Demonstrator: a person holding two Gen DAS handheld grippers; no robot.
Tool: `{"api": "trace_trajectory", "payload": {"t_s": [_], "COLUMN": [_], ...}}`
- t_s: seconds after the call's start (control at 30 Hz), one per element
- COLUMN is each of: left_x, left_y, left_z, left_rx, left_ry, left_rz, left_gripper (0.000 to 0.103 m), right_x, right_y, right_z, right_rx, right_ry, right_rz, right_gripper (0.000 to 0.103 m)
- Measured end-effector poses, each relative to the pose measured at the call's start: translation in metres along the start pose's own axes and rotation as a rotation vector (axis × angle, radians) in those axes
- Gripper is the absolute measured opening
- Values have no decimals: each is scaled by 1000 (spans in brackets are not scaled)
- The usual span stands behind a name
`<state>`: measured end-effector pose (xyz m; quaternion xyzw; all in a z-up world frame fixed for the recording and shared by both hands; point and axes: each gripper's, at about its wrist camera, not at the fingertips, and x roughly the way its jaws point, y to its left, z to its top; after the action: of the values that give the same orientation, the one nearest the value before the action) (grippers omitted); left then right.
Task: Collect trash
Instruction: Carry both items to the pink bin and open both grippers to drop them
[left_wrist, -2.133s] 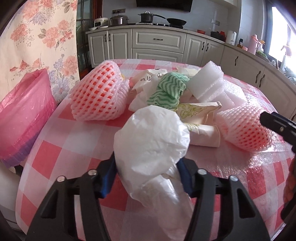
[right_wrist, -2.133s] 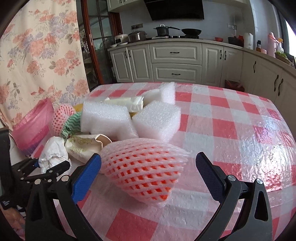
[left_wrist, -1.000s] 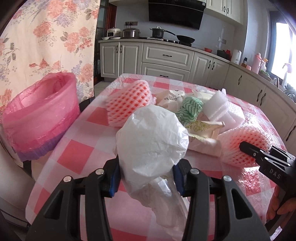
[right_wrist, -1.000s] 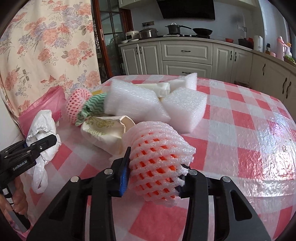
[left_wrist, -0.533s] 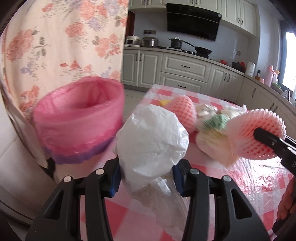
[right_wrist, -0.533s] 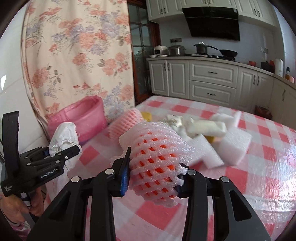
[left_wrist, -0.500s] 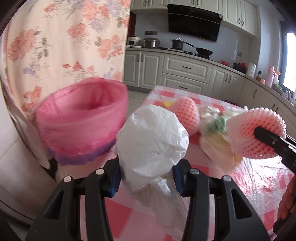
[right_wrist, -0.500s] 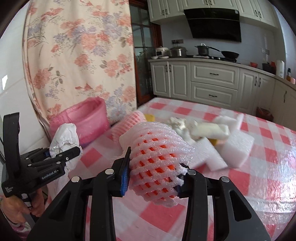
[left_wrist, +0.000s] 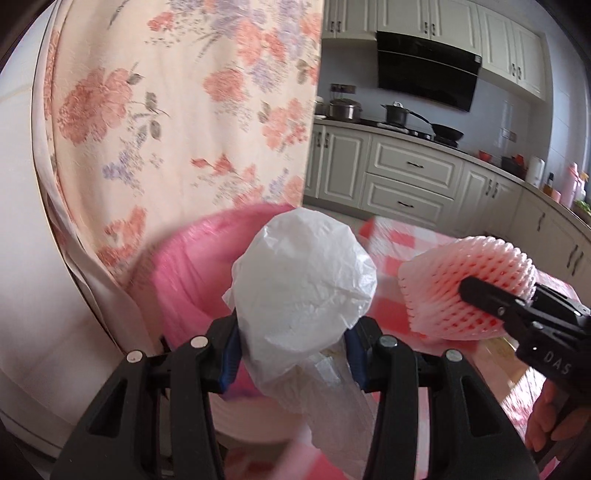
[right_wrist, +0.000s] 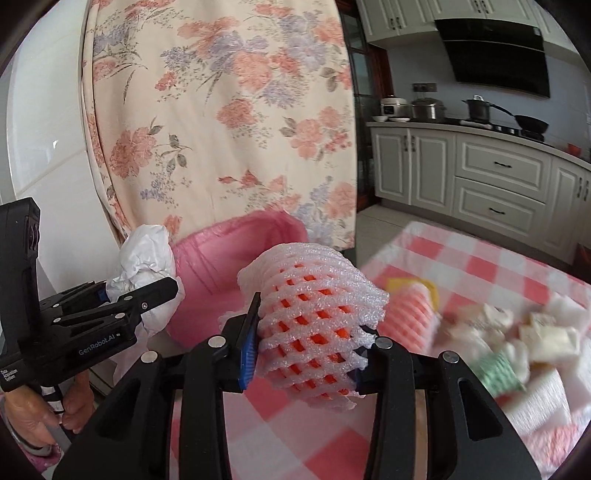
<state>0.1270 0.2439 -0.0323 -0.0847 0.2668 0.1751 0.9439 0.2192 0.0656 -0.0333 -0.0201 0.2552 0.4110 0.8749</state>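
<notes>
My left gripper (left_wrist: 293, 354) is shut on a crumpled white plastic bag (left_wrist: 303, 291) and holds it in the air just in front of the pink-lined trash bin (left_wrist: 192, 277). My right gripper (right_wrist: 308, 350) is shut on a pink foam fruit net (right_wrist: 314, 314), raised above the table edge to the right of the bin (right_wrist: 229, 266). The net also shows in the left wrist view (left_wrist: 465, 288), and the white bag in the right wrist view (right_wrist: 147, 266). More trash (right_wrist: 498, 343) lies blurred on the checked table (right_wrist: 480, 273).
A floral curtain (left_wrist: 177, 110) hangs right behind the bin. White kitchen cabinets (left_wrist: 406, 177) with pots on the stove stand across the room. A second pink foam net (right_wrist: 410, 310) lies at the table's left edge.
Both grippers have swung left off the table toward the pink bin, each keeping its load. The bin is now close and centred; the trash pile has slid to the right.
</notes>
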Motion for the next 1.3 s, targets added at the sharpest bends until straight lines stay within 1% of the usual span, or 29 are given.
{"api": "trace_trajectory", "payload": {"t_s": [0.13,0.2,0.3,0.37,0.4,0.43,0.47,0.5,0.53,0.57,0.6,0.73,0.87,0.93,1.03,1.13,1.23,1.3], "left_x": [20,32,54,68,74,80,83,85,87,88,89,88,77,69,56,39,24,17], "left_y": [24,33,50,60,64,68,71,74,77,79,80,83,81,79,78,73,63,54], "left_z": [25,32,42,47,48,50,51,53,54,56,56,59,54,52,48,42,34,26], "left_rx": [-9,-12,-38,-54,-58,-64,-70,-76,-79,-79,-79,-84,-90,-89,-105,-99,-99,-118], "left_ry": [-1,4,25,44,51,55,54,52,51,43,37,25,6,-5,-10,-15,-21,-32], "left_rz": [17,31,34,27,28,47,53,52,52,59,64,74,93,110,104,100,73,48], "left_gripper": [46,47,48,51,53,60,66,67,71,77,79,80,87,87,87,87,87,88], "right_x": [32,49,71,86,91,97,102,106,110,111,112,107,91,87,75,54,31,15], "right_y": [11,16,21,25,26,27,28,29,29,28,27,24,26,30,32,27,18,11], "right_z": [21,29,38,43,43,43,41,40,39,38,37,38,37,38,38,33,23,11], "right_rx": [-6,-6,-15,-29,-39,-52,-62,-71,-74,-74,-73,-70,-61,-72,-63,-57,-48,-48], "right_ry": [1,5,14,27,34,41,48,55,60,61,63,49,18,16,9,-10,-20,-21], "right_rz": [32,44,49,55,51,46,45,43,41,42,45,49,95,77,80,63,29,-8], "right_gripper": [40,41,41,45,49,55,58,65,74,77,78,78,78,78,78,78,78,78]}}
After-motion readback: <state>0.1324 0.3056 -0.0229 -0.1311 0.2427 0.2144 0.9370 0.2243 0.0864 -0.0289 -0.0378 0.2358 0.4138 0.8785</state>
